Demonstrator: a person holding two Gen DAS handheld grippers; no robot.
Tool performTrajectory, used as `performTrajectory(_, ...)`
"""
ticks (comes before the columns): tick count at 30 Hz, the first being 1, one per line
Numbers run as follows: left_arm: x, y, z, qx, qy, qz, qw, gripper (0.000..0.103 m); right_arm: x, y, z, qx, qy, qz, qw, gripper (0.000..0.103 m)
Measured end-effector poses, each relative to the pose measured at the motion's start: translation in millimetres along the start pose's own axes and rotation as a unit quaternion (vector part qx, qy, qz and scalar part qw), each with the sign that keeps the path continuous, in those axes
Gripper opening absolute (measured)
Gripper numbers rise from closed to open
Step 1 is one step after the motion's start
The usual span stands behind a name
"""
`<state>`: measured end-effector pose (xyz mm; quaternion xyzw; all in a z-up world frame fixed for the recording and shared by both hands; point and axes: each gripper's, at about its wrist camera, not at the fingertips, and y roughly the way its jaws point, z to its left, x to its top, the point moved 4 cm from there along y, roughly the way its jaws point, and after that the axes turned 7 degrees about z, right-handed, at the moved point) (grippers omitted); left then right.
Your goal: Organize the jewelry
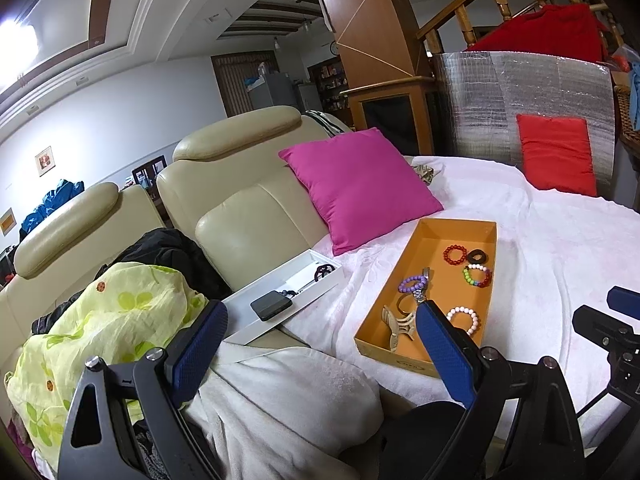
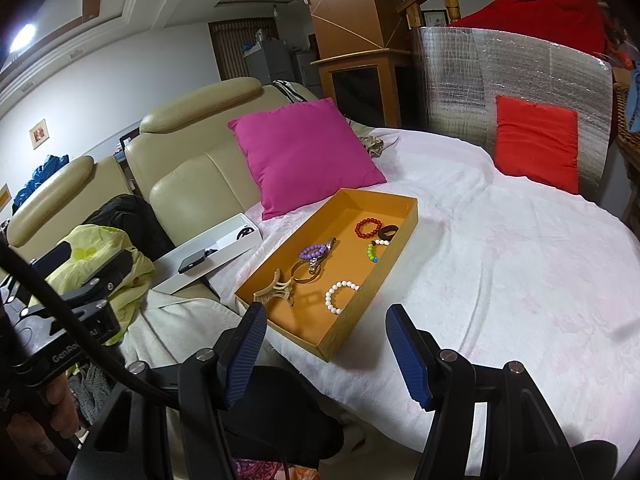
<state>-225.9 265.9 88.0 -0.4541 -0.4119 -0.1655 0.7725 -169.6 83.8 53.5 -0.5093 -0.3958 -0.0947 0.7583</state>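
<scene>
You have an orange box (image 2: 384,256) in the middle of the right wrist picture, sitting on a white blanket (image 2: 520,264). Inside it, at the far end, a red bead bracelet (image 2: 367,227) lies just beside a dark ring (image 2: 389,232). A bracelet with green, white and blue beads (image 2: 374,250) lies near them, close to the right wall. A purple bead bracelet (image 2: 313,251) is in the middle, touching a shiny metal bangle (image 2: 308,272). A white bead bracelet (image 2: 338,297) lies nearer to you. A tan hair claw (image 2: 276,292) sits by the left wall.

A white tray (image 1: 256,320) lies left of the orange box in the left wrist picture, on the sofa (image 1: 240,200). It holds a dark flat case (image 1: 271,304) and a small dark wheel-shaped thing (image 1: 323,271). Some small dark bits lie between them; you cannot tell what they are.

Your left gripper (image 1: 320,340) is spread wide at the bottom of its picture, with nothing between its blue pads. Your right gripper (image 2: 326,352) is also spread apart and holds nothing. It hovers over the near corner of the orange box.

A pink pillow (image 2: 304,156) leans just behind the box.
</scene>
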Motion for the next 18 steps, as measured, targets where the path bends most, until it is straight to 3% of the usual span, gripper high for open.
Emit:
performTrajectory(14, 7.9, 30.2, -12.0, 0.005, 0.001, 0.013, 0.9999, 0.095, 15.9, 38.1, -14.7, 0.009, 0.013, 0.016, 1.0, 0.066)
performTrajectory(18, 23.5, 37.3, -51.3, -0.021, 0.032, 0.008, 0.9992, 0.095, 22.2, 39.9, -45.4, 0.007, 0.044, 0.005, 0.999, 0.066)
